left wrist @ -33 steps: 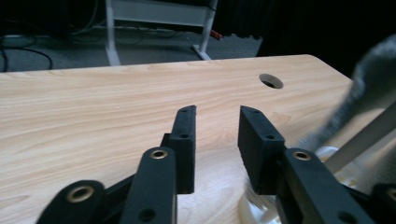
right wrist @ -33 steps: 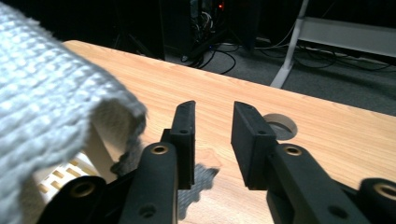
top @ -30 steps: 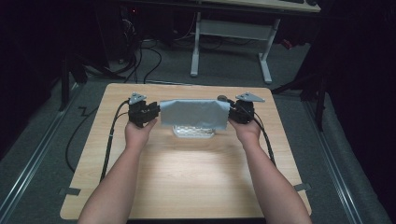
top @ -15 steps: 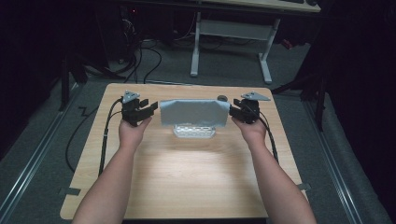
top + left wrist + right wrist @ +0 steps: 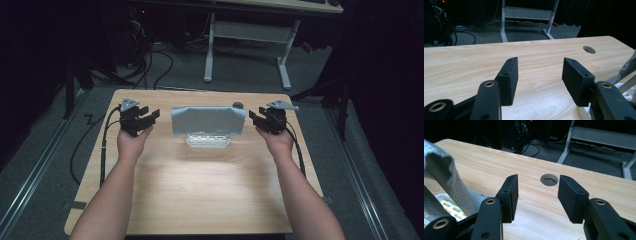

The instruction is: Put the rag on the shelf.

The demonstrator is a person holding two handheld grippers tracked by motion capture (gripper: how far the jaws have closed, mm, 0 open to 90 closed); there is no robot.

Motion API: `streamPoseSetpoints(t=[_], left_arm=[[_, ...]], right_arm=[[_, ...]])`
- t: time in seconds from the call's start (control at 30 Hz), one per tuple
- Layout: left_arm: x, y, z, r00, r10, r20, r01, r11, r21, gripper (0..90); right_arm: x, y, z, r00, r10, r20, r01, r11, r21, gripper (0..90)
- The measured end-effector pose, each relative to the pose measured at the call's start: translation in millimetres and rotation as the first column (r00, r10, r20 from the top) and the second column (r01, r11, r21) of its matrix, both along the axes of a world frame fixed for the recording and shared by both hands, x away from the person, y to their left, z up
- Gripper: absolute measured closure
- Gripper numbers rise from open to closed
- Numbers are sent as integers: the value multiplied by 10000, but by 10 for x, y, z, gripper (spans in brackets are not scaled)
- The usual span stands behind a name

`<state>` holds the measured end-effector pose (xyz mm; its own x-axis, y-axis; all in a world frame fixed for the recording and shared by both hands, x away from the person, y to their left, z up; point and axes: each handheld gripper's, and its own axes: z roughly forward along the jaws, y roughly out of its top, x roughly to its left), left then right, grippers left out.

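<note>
Two grippers, both holding nothing, one on each side of the thing in the middle. Going left to right: the left gripper [image 5: 150, 116] sits near the left edge of the counter [image 5: 200, 200], jaws spread apart, and in the left gripper view there's just bare wood between them. It's a little way clear of the cloth, not touching it.

In the middle there's a grey cloth [image 5: 207, 120] draped over a white slotted rack [image 5: 207, 141], kind of like a small dish drainer. The cloth hangs over the top so the rack's base pokes out underneath at the front. My guess is it's laid there to dry or just to cover the rack.

Just behind the cloth's right end is the round cable hole [image 5: 549, 180] in the counter.

Then the right gripper [image 5: 255, 119], also with jaws apart and empty, just beside the cloth's right end. Both hands being level and mirrored like that looks to me like a two-handed job on the cloth.
</note>
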<state>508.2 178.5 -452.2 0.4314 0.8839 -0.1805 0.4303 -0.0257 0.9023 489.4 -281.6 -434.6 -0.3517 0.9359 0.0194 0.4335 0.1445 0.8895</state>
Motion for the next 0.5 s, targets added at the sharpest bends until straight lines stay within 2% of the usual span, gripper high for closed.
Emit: streamPoseSetpoints(t=[0.1,0.2,0.23,0.27,0.3,0.33,0.37,0.43,0.5], left_arm=[[-38,36,-20,10000,18,-60,-18,10000,-16,477],[-134,46,-64,10000,-26,-18,26,9998,197,474],[-174,48,-80,10000,-18,-30,19,9997,240,474],[-262,52,-117,9999,-117,-65,119,9996,274,470],[-262,52,-117,9999,-117,-65,119,9996,274,463],[-308,52,-135,9998,-185,-114,189,9992,354,456],[-359,48,-155,9996,-229,-182,236,9989,405,456],[-478,45,-196,9993,-329,-194,339,9981,506,450],[-609,30,-235,9986,-479,-240,494,9966,661,450]], right_arm=[[-34,-25,-20,10000,-15,-76,14,10000,-48,508],[-114,-46,-34,9998,71,-174,-71,10000,-21,491],[-152,-51,-41,9998,175,-51,-175,9998,-28,493],[-202,-50,-50,9997,217,145,-216,9998,-49,492],[-202,-50,-50,9997,217,145,-216,9998,-49,492],[-287,-35,-53,9994,342,-36,-343,9988,-353,478],[-287,-35,-53,9994,342,-36,-343,9988,-353,478],[-405,-24,-77,9984,489,277,-476,9978,-466,474],[-522,1,-81,9976,684,71,-678,9956,-644,454]])
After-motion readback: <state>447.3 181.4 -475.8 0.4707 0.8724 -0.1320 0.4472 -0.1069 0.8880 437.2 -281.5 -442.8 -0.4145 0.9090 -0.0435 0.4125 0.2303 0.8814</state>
